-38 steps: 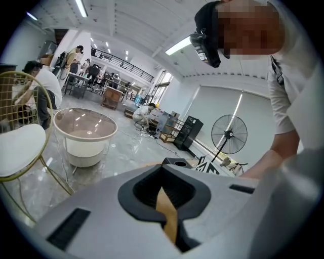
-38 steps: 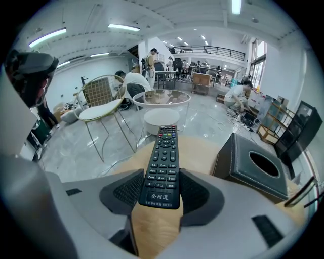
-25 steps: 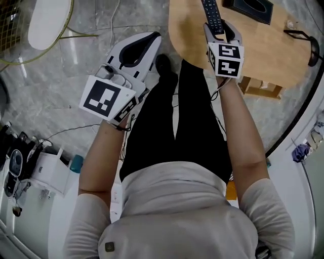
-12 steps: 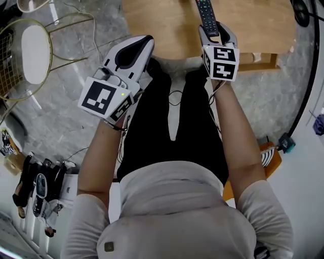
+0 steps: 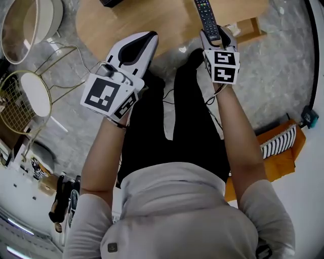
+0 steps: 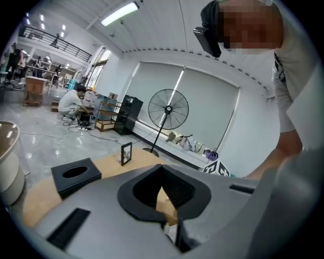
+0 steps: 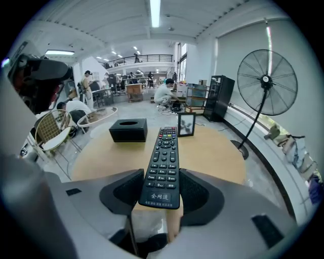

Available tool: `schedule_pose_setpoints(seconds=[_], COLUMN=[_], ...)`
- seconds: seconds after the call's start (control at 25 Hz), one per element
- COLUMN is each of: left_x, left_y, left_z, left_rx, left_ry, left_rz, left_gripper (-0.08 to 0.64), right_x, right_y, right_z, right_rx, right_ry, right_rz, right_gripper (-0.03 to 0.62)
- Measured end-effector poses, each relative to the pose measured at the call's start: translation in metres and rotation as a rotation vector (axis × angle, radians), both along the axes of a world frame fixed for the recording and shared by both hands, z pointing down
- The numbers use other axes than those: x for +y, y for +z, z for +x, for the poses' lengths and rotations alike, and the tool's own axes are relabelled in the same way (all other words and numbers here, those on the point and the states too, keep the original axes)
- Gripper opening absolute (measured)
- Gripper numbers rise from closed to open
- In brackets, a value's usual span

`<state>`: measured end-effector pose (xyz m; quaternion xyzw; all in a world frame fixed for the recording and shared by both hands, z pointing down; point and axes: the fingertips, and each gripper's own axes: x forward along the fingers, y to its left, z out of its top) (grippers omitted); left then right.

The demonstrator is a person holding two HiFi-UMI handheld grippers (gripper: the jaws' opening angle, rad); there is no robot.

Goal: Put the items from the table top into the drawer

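**Right gripper**: held in the person's right hand, at the right in the head view. Its jaws are clenched on the near end of the remote control, one pad on each long side.

**Remote control**: black and slim, with its button face up. It is lifted clear of the desk in the right gripper's jaws, and its far end points out over the desk.

**Left gripper**: held in the person's left hand, well to the left of the right gripper. Its jaws are closed tip to tip, with nothing between the pads. In the head view its tips lie at the near edge of the desk.

**Desk**: round, with a pale wooden top, standing on a grey marbled floor.

**Tissue box**: black, with an oval slot on top. It sits on the far left part of the desk.

**Picture frame**: small and dark-rimmed. It stands upright on the far side of the desk, to the right of the tissue box and apart from it.

**Standing fan**: black, on a pole, on the floor beyond the desk.

**Wire chair**: gold frame with a white seat, on the floor to the left of the desk.

**Person**: standing at the near side of the desk, in a light top and black trousers.
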<state>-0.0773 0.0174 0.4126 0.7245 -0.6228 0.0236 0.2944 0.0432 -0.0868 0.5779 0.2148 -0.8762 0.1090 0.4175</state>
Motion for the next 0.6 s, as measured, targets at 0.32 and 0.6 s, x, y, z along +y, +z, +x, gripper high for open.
schedule_pose_setpoints(seconds=[0.32,0.6], left_x=[-0.122,-0.194], left_y=[0.014,0.035], left_z=[0.104,0.177], left_rx=[0.005,0.002], left_ry=[0.158,0.297], left_rz=[0.004,-0.011], left_gripper=[0.009,0.009], right_x=[-0.084,-0.124], right_y=[0.020,0.030], right_z=[0.124,0.202], right_rx=[0.020,0.020], right_ry=[0.153,0.284], right_rz=[-0.025,-0.051], right_gripper=[0.235,0.235])
